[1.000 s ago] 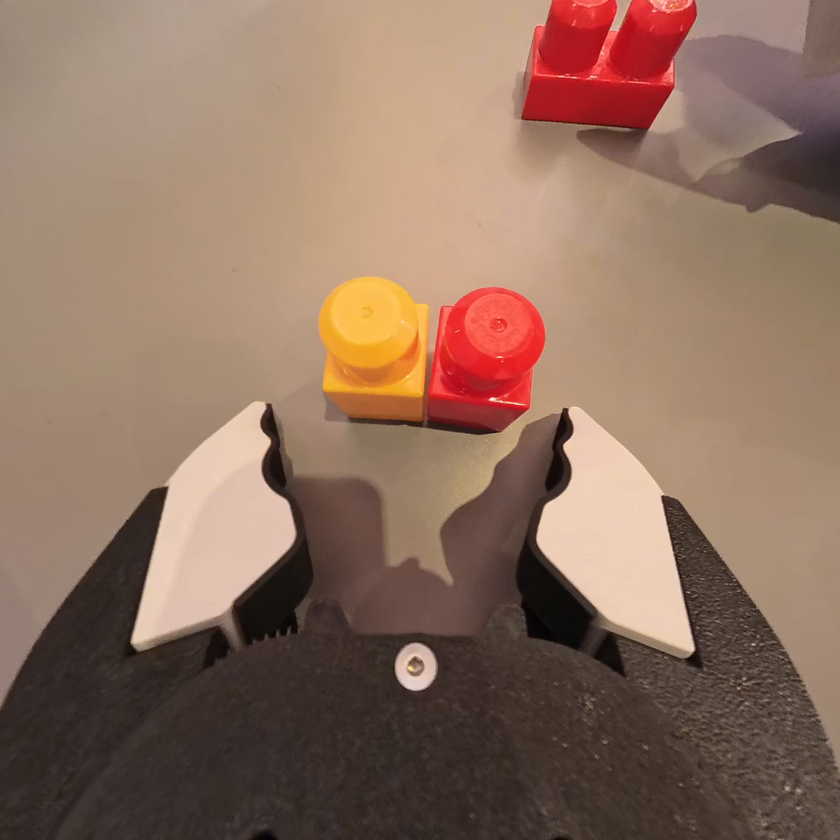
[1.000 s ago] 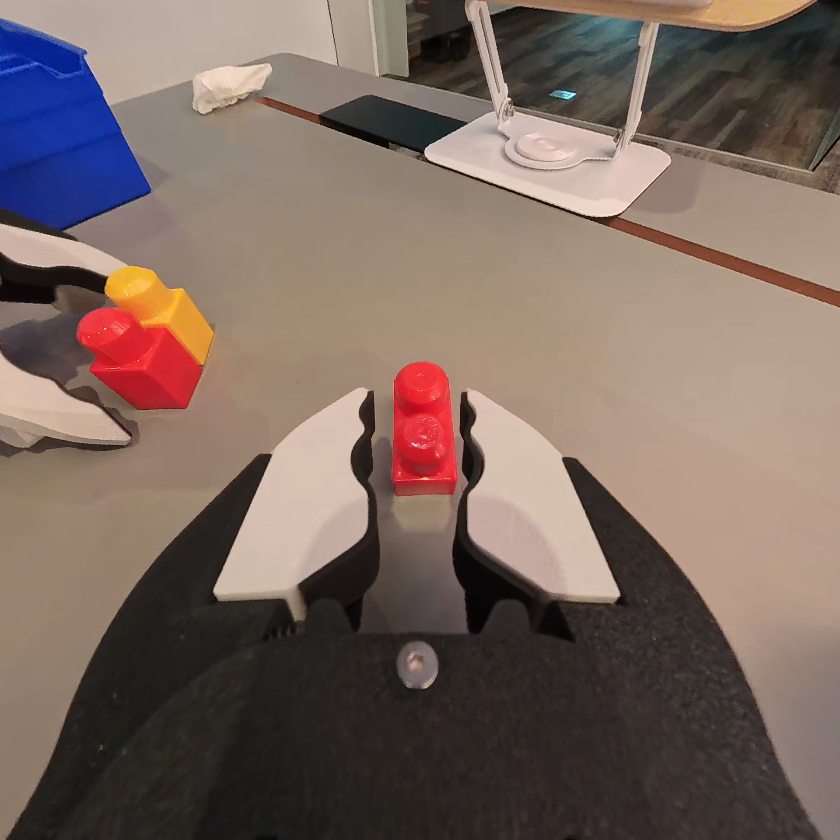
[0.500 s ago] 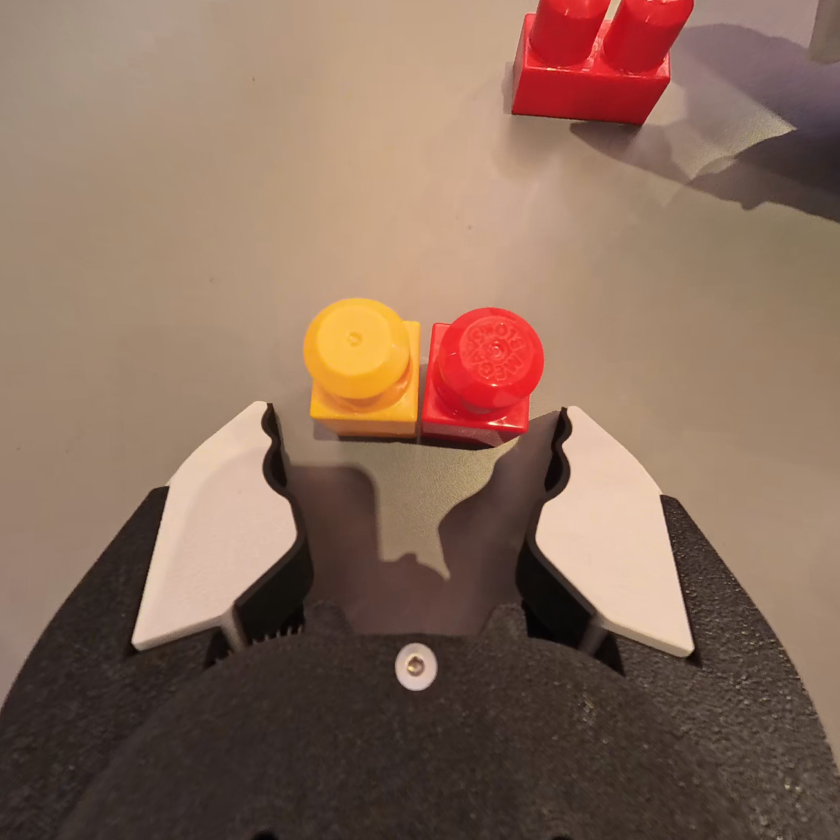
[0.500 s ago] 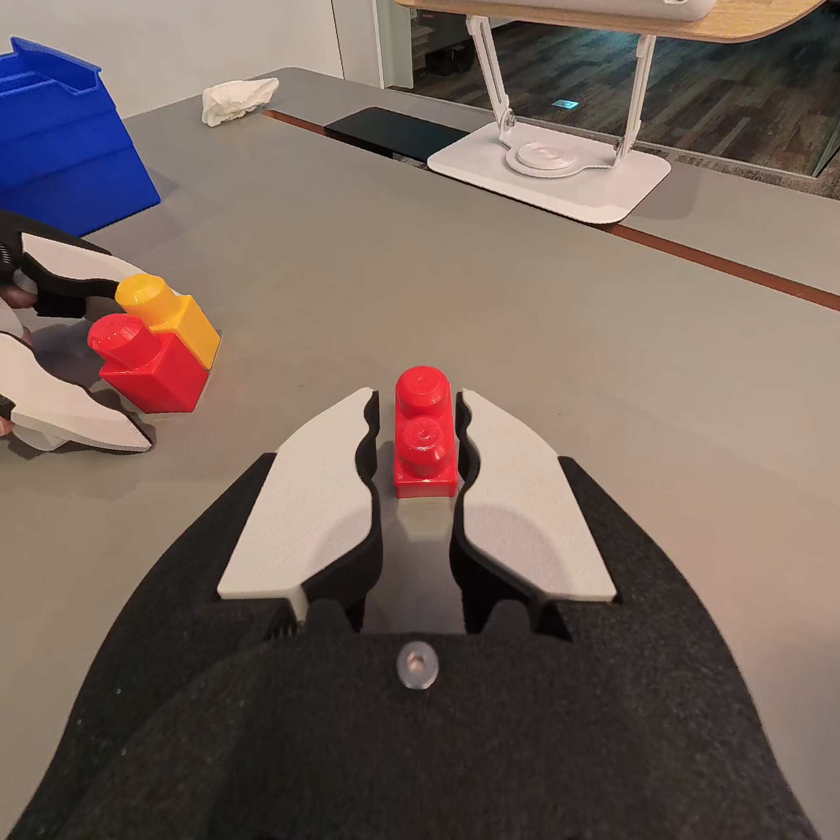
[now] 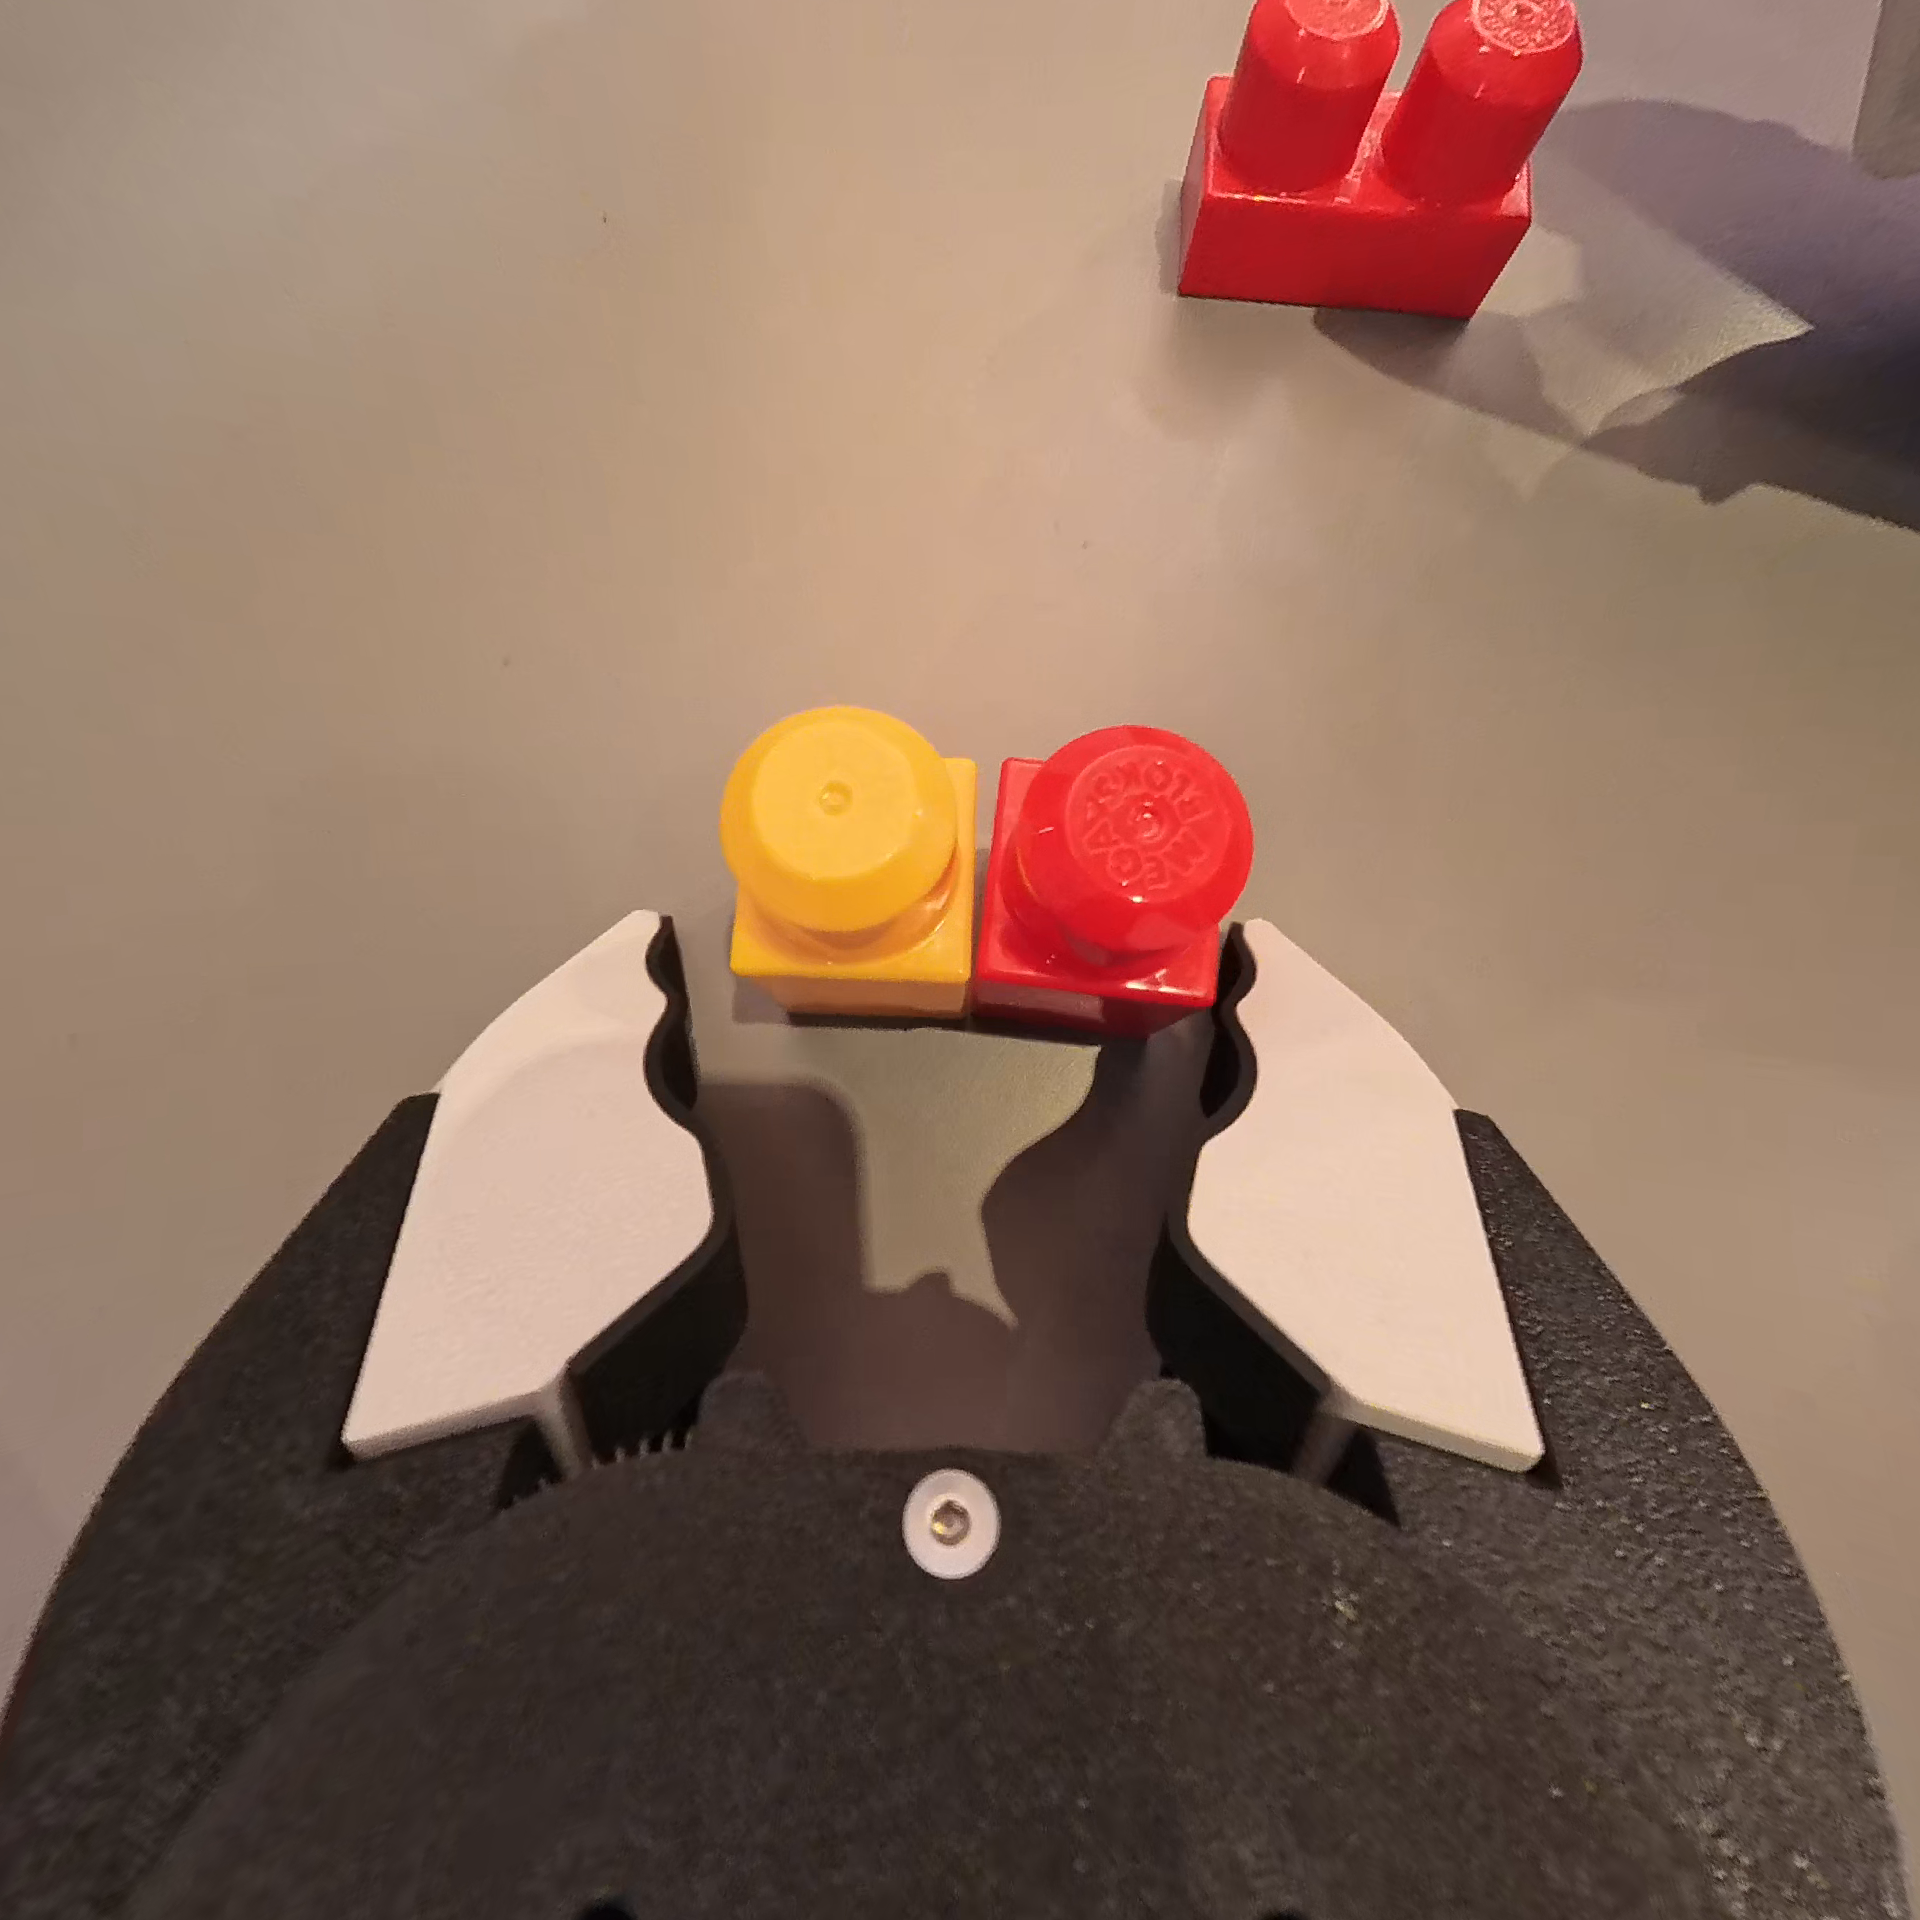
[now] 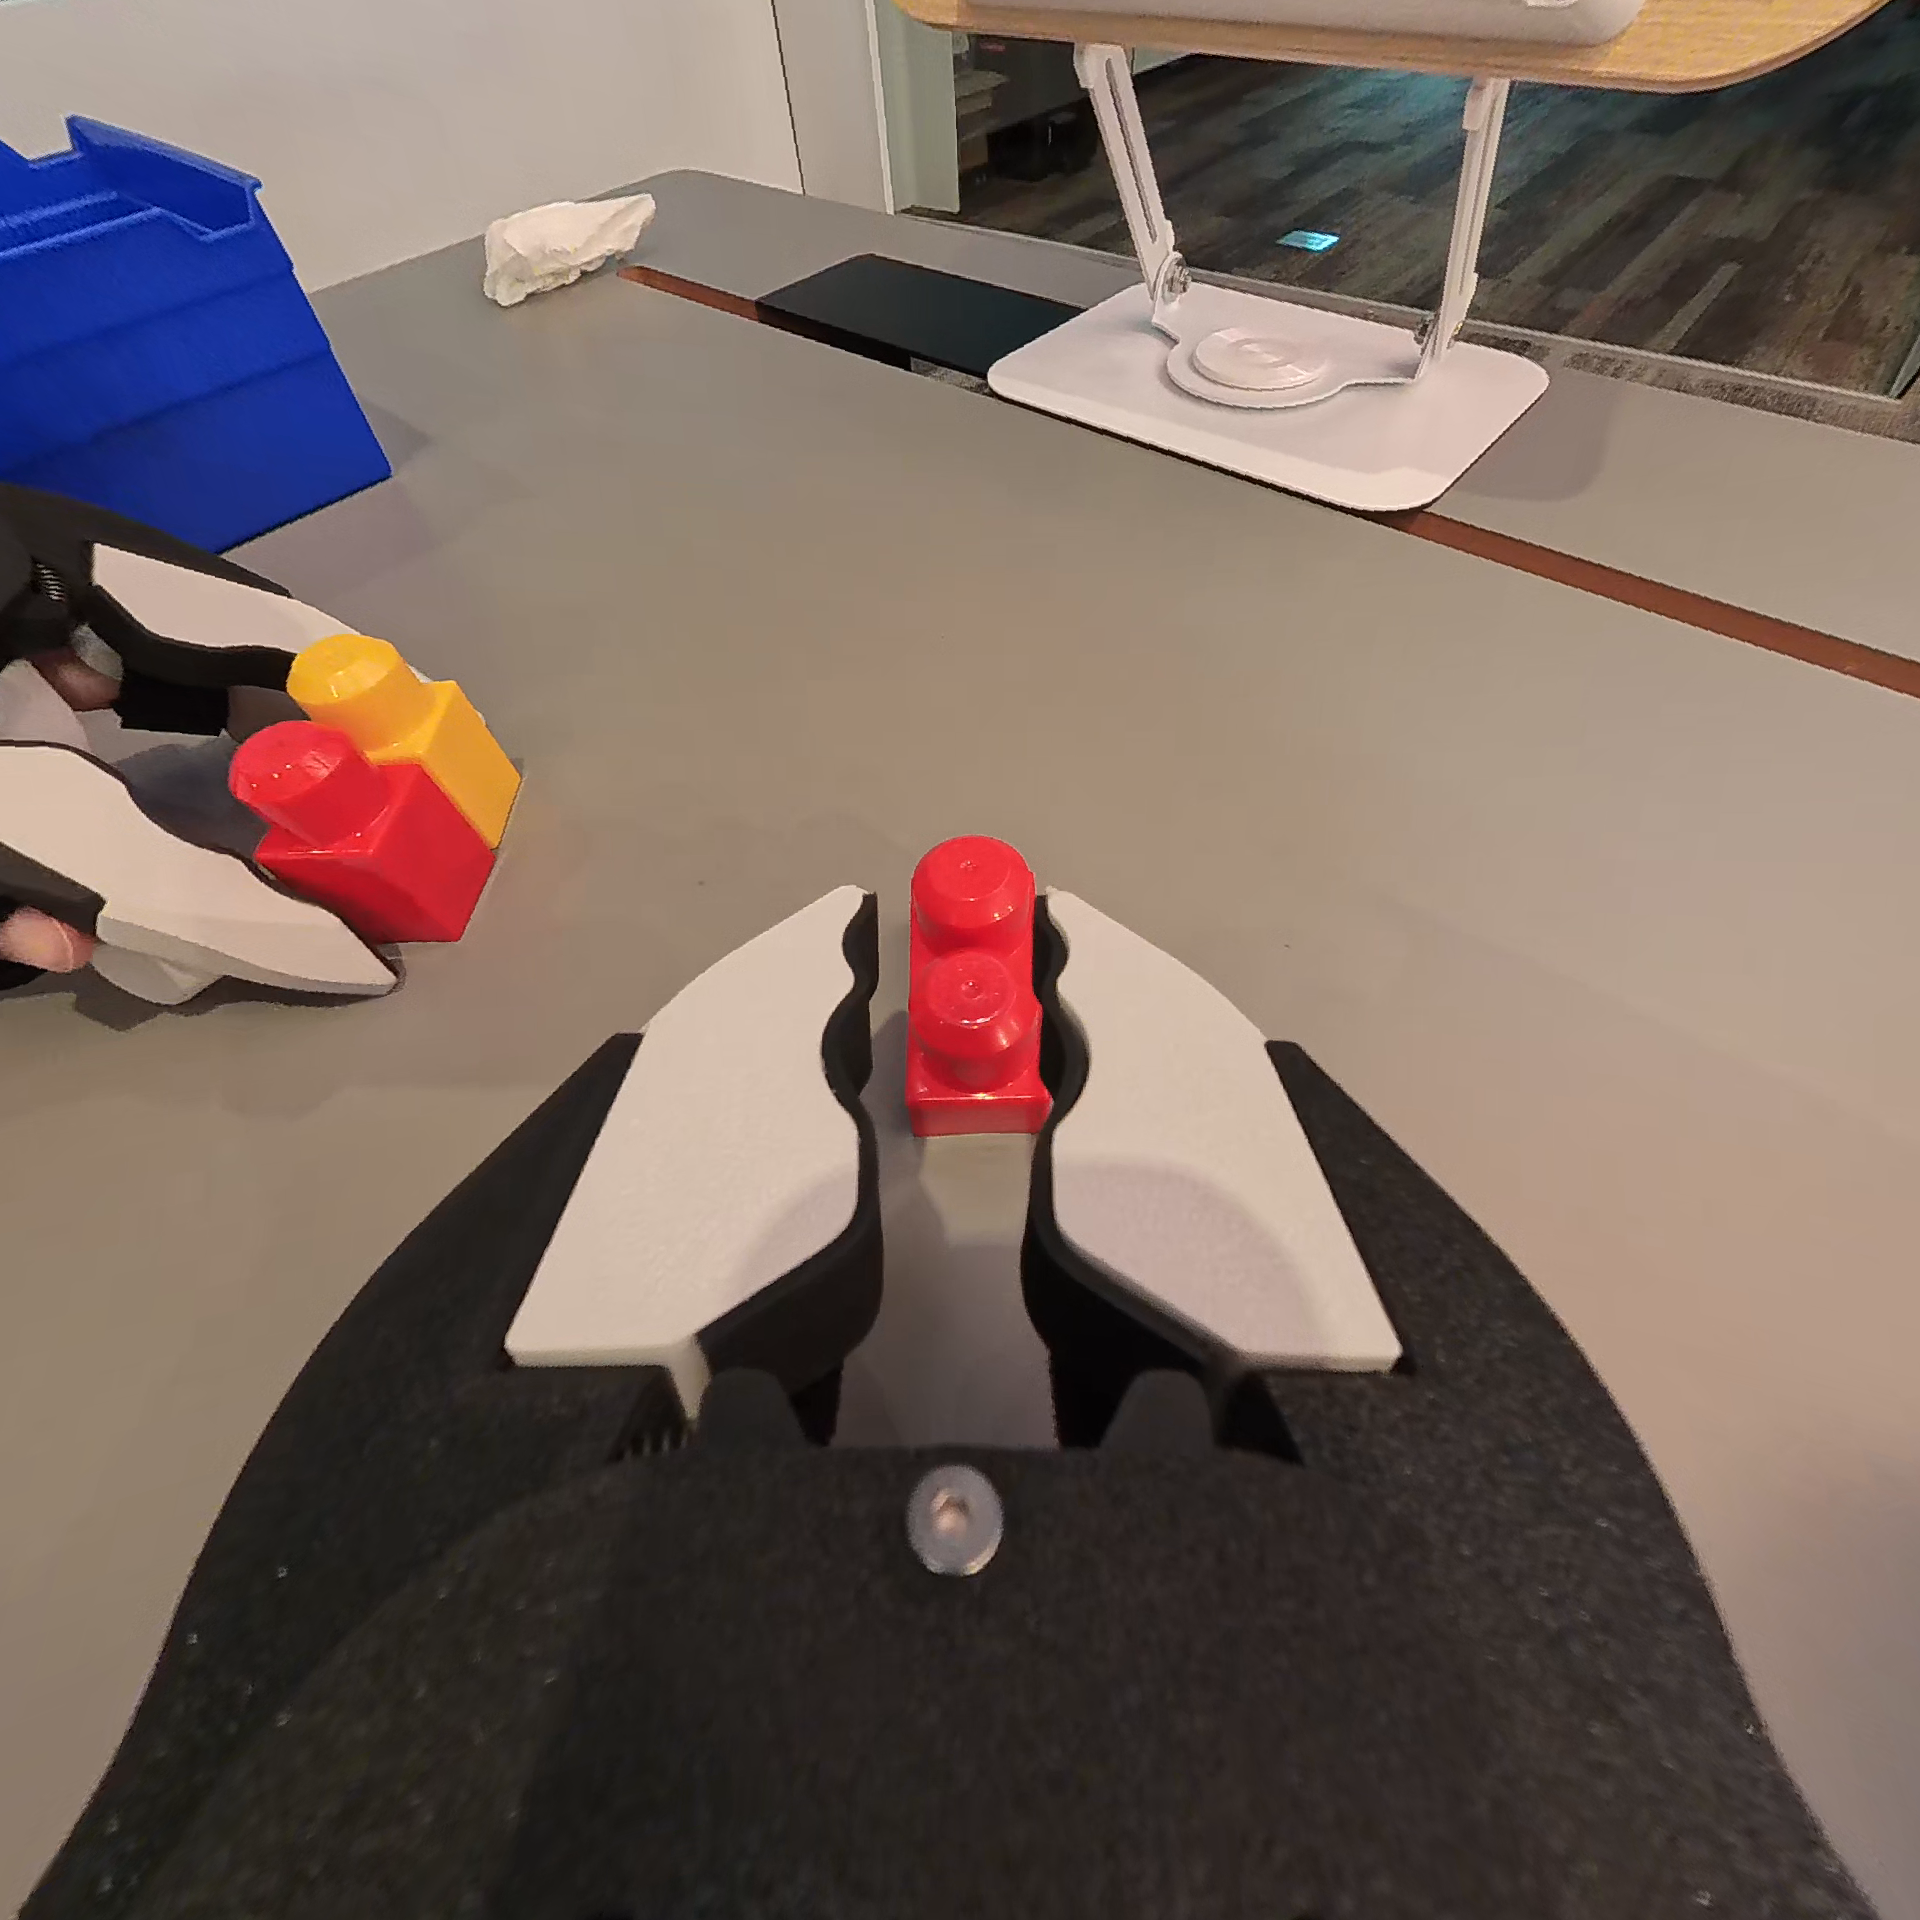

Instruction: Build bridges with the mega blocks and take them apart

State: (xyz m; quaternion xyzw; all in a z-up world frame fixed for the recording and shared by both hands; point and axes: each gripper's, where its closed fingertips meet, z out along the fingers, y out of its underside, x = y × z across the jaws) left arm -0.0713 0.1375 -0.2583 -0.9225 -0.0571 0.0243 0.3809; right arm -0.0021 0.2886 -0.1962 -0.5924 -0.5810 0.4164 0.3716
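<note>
Your left tool [image 5: 951, 966] is standing spread, its tips flanking the yellow block [image 5: 852, 873] and the red single block [image 5: 1112, 894], which are sitting touching on the bench [image 5: 416, 416]. Raised lettering is showing on the red stud. Your right tool [image 6: 956, 997] is pinching the red two-stud block [image 6: 971, 997]. A blue bin [image 6: 156, 343], crumpled tissue [image 6: 566, 244] and white stand [image 6: 1268, 390] are sitting farther back.

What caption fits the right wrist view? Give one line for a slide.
Right hand-held gripper closed on a two-stud red block; left hand-held gripper open around a yellow block and red block.
</note>
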